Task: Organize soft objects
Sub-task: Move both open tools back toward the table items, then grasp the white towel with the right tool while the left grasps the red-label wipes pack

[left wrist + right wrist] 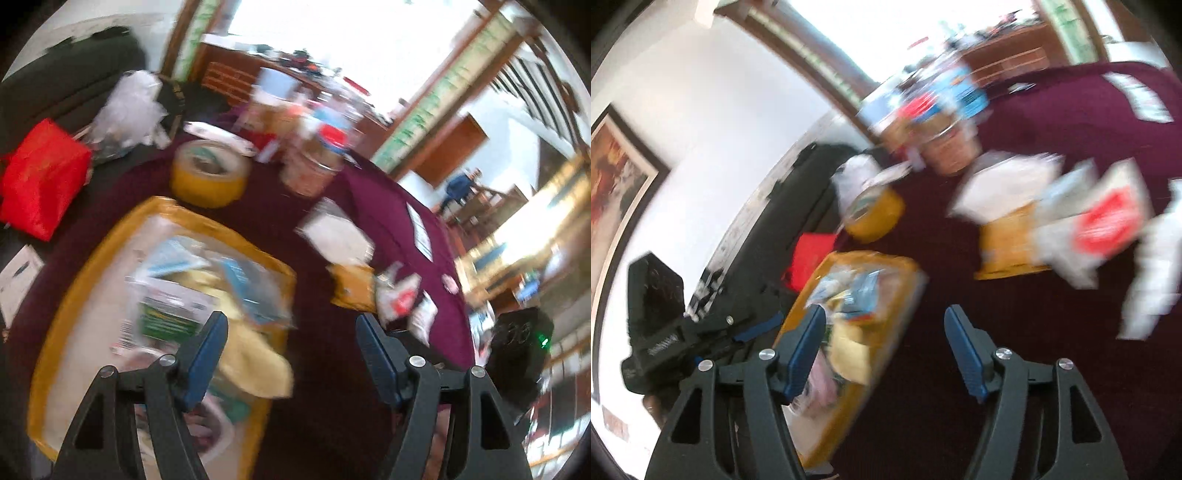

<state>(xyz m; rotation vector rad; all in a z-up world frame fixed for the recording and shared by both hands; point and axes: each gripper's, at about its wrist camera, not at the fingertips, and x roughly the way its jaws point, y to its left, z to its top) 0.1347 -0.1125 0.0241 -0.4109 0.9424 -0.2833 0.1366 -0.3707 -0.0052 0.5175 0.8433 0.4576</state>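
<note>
left claw (291,341): jaws stand wide with nothing in them, so you're hovering over the tray empty-handed.
tray (88,258): the yellow cloth (258,369) droops over its near rim, so I'd guess one nudge tips it onto the maroon worktop (317,424).
packets (1071,221): loose and piled up, easy to scatter if you swing through.
right claw (884,347): also spread wide and holding nothing.

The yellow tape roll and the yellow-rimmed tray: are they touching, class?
Apart. The left wrist view shows a strip of dark maroon tablecloth between the yellow tape roll and the tray's far rim.
</note>
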